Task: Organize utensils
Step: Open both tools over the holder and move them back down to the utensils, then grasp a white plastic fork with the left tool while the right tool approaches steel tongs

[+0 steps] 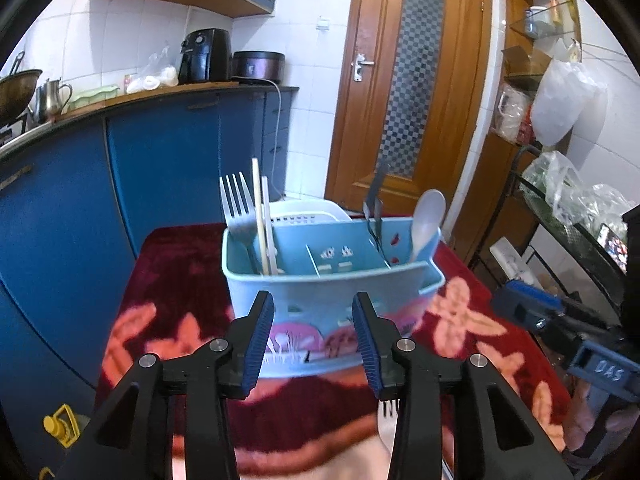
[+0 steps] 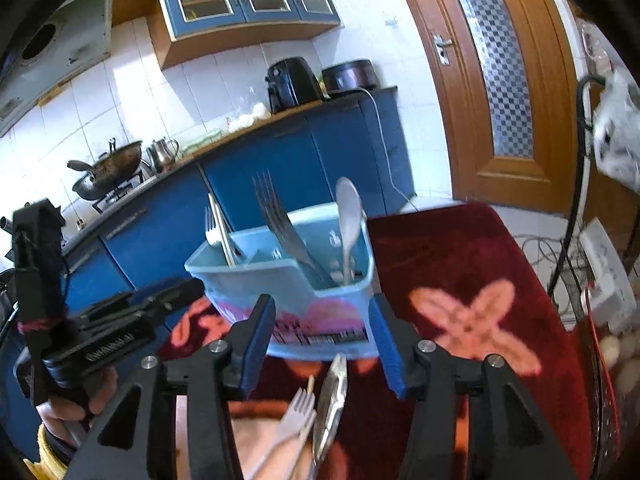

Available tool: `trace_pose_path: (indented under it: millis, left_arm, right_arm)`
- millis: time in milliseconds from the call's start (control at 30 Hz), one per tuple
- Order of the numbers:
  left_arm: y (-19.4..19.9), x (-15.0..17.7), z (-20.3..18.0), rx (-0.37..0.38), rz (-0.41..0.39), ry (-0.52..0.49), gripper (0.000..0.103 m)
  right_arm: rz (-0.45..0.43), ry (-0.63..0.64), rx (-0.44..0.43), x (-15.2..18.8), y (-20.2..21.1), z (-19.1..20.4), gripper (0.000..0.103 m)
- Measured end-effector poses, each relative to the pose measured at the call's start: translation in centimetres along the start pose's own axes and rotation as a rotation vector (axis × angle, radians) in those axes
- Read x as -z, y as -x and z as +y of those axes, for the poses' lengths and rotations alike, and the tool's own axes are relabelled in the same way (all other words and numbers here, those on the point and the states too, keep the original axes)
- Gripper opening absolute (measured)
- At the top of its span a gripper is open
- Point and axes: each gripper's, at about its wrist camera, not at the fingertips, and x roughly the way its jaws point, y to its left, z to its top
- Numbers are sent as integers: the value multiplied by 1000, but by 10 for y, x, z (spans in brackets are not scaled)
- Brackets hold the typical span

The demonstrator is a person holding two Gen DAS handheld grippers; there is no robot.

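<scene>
left claw spread, nothing between, lower centre | right claw spread, empty | blue caddy mid-frame on table, holding forks, spoon

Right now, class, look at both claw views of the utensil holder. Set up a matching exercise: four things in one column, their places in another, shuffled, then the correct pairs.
Things:
1. white fork
2. white spoon
3. metal spoon
4. air fryer

Places:
A. lying on the red cloth in front of the holder
B. on the far counter
C. standing at the holder's left end
D. standing at the holder's right end

Pairs: 1-C, 2-D, 3-A, 4-B
</scene>
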Motion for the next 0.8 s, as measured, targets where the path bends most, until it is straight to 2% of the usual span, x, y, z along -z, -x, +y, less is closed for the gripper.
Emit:
trace_pose_path:
  millis: [300, 800]
  left_arm:
    - [4, 23, -6, 16, 50, -2, 43]
    - [-17, 58, -5, 18, 170, 38, 43]
  right_arm:
    - [68, -33, 29, 29, -3, -17, 52]
    - [148, -66, 86, 69, -11, -39, 52]
